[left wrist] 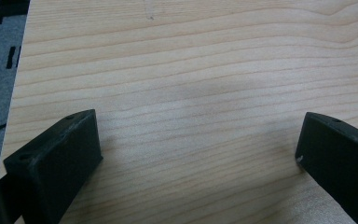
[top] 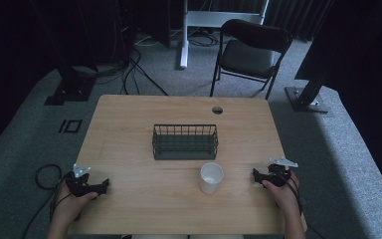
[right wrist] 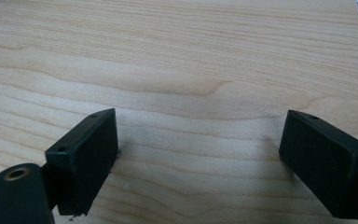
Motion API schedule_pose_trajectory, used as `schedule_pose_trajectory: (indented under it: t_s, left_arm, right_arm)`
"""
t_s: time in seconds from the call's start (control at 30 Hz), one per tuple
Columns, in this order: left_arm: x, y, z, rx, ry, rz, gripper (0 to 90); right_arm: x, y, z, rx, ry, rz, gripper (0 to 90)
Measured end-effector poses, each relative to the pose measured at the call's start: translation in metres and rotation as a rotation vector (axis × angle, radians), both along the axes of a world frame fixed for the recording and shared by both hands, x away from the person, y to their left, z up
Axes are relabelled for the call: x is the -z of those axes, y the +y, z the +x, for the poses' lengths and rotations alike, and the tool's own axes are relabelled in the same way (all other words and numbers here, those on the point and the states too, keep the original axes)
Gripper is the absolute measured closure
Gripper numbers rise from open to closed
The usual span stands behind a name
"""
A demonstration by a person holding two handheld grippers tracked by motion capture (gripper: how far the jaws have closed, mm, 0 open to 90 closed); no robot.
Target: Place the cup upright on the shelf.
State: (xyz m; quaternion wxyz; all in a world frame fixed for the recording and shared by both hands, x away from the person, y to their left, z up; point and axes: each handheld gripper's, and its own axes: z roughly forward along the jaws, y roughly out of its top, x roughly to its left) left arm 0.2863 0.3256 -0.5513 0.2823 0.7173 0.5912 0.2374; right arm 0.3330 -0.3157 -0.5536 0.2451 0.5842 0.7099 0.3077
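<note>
A white cup (top: 211,178) stands upright on the wooden table (top: 129,124), just in front of a dark wire basket (top: 185,141) at the table's middle. My left gripper (top: 104,185) rests near the front left edge, held by a hand. In the left gripper view it (left wrist: 198,140) is open over bare wood with nothing between the jaws. My right gripper (top: 256,175) lies near the front right edge, to the right of the cup. It (right wrist: 198,135) is open too, with bare wood between its jaws.
A black folding chair (top: 248,52) stands beyond the table's far edge. Cables (top: 129,69) run over the grey carpet at the back left. A round cable hole (top: 217,110) sits near the table's far edge. Dark stands (top: 69,84) flank the table.
</note>
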Motion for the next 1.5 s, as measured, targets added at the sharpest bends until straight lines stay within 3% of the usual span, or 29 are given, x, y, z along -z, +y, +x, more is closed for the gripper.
schedule_pose_trajectory:
  t_s: [0.67,0.77,1.27,1.5]
  left_arm:
    - [0.000,0.000,0.000,0.004,0.001,0.002,0.4]
    - [0.000,-0.001,-0.002,0.054,0.002,0.004,0.4]
    - [-0.002,-0.010,-0.003,0.111,-0.011,0.041,0.4]
    - [-0.002,-0.021,-0.002,0.161,-0.009,0.046,0.4]
  right_arm:
    - [0.000,0.000,0.000,0.000,0.000,0.000,11.0]
    - [0.000,0.000,0.000,0.000,0.000,0.000,11.0]
    - [0.000,0.000,0.000,-0.002,0.000,0.000,11.0]
    - [0.000,0.000,0.000,-0.005,0.000,-0.001,11.0]
